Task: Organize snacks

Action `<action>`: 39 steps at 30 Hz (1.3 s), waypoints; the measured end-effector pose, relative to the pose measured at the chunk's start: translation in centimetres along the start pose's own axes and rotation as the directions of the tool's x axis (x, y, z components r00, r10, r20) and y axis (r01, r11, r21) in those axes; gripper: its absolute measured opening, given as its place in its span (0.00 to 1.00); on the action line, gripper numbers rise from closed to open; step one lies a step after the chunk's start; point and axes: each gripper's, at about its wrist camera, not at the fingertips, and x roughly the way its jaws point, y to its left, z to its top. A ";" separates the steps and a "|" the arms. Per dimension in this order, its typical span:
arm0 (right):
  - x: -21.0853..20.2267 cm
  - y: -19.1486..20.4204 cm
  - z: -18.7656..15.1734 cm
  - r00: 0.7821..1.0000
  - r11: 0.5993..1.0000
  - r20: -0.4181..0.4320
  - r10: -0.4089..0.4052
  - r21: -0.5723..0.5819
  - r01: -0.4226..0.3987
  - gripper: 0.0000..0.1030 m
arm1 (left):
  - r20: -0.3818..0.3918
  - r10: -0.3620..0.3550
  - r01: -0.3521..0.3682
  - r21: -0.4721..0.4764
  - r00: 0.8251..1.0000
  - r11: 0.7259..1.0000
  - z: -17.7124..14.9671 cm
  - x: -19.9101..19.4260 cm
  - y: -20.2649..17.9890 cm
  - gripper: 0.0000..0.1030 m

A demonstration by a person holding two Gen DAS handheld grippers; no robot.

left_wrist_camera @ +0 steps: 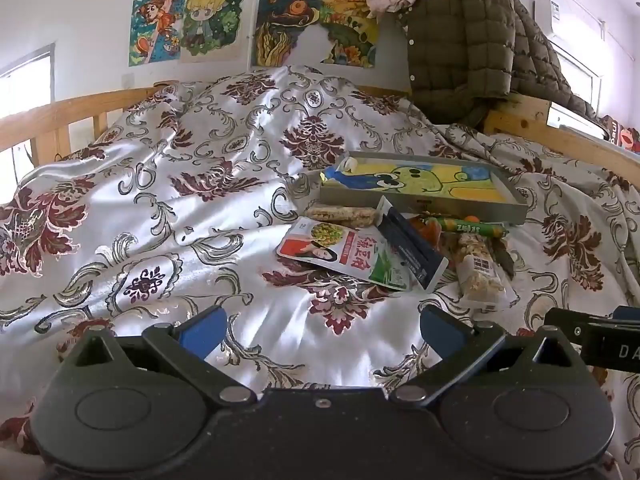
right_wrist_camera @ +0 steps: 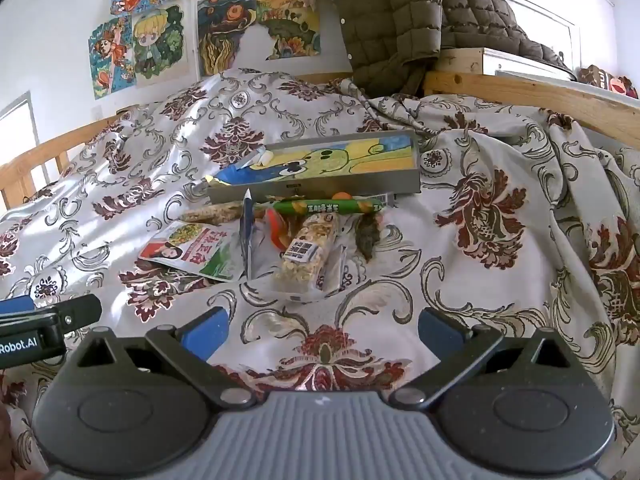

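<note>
Several snacks lie in a pile on the patterned bedspread in front of a shallow grey tray [left_wrist_camera: 516, 214] [right_wrist_camera: 352, 184] lined with a cartoon drawing. There is a red and green pouch [left_wrist_camera: 344, 254] [right_wrist_camera: 192, 254], a dark blue packet [left_wrist_camera: 412, 250] [right_wrist_camera: 246, 232], a clear oat bar [left_wrist_camera: 480, 272] [right_wrist_camera: 306, 254], a green sausage stick [left_wrist_camera: 472, 226] [right_wrist_camera: 328, 206] and a brown grain bar [left_wrist_camera: 340, 214] [right_wrist_camera: 212, 212]. My left gripper [left_wrist_camera: 320, 330] is open and empty, short of the pile. My right gripper [right_wrist_camera: 320, 330] is open and empty, near the oat bar.
A wooden bed rail [left_wrist_camera: 60, 108] [right_wrist_camera: 532, 92] runs round the bed. An olive quilted jacket [left_wrist_camera: 460, 36] [right_wrist_camera: 392, 20] hangs over the far corner. Drawings [left_wrist_camera: 188, 22] are on the wall. The bedspread [left_wrist_camera: 160, 208] [right_wrist_camera: 500, 264] is rumpled at left and right.
</note>
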 end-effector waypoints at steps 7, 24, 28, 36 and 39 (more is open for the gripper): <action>0.0 0.0 0.0 1.000 1.000 -0.003 -0.002 -0.001 0.002 1.00 | -0.002 -0.003 0.003 0.000 1.000 1.000 0.0 0.0 0.0 0.99; 0.1 0.0 -0.1 1.000 1.000 -0.007 -0.003 -0.002 0.003 1.00 | -0.001 -0.004 0.004 0.004 1.000 1.000 -0.1 -0.1 -0.2 0.99; 0.1 0.0 -0.1 1.000 1.000 -0.008 -0.004 -0.002 0.004 1.00 | -0.001 -0.003 0.003 0.004 1.000 1.000 -0.1 -0.1 -0.2 0.99; 0.1 0.0 -0.1 1.000 1.000 -0.009 -0.004 -0.003 0.004 1.00 | 0.000 -0.003 0.003 0.007 1.000 1.000 -0.1 -0.1 -0.2 0.99; 0.1 0.0 -0.1 1.000 1.000 -0.010 -0.004 -0.002 0.004 1.00 | 0.000 -0.003 0.003 0.007 1.000 1.000 -0.1 -0.1 -0.2 0.99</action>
